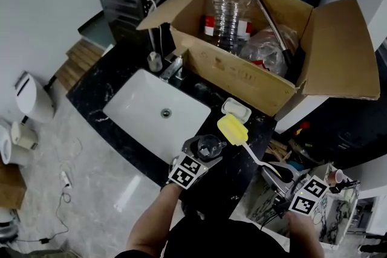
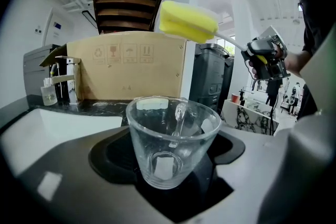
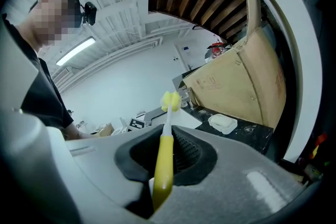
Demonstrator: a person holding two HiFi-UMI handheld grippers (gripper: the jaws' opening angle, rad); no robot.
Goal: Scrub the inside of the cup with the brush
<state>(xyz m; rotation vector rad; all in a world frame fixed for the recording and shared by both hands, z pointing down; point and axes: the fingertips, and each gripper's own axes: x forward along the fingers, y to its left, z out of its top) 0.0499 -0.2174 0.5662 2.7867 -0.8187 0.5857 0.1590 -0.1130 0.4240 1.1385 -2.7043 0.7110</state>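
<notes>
A clear glass cup (image 1: pixel 210 145) sits upright between the jaws of my left gripper (image 1: pixel 204 153), held above the black counter's front edge; the left gripper view shows the cup (image 2: pixel 170 139) empty, its handle on the far side. My right gripper (image 1: pixel 279 176) is shut on the yellow handle (image 3: pixel 164 165) of a brush. The brush's yellow sponge head (image 1: pixel 233 130) hangs just right of and slightly above the cup's rim, outside the cup. In the left gripper view the sponge head (image 2: pixel 188 21) floats above the cup, with the right gripper (image 2: pixel 265 57) behind it.
A white sink (image 1: pixel 158 112) with a faucet (image 1: pixel 172 66) lies left of the cup. An open cardboard box (image 1: pixel 242 72) holding a big plastic bottle (image 1: pixel 228 9) stands behind. A white soap dish (image 1: pixel 236 110) rests on the counter (image 1: pixel 115 78) by the box.
</notes>
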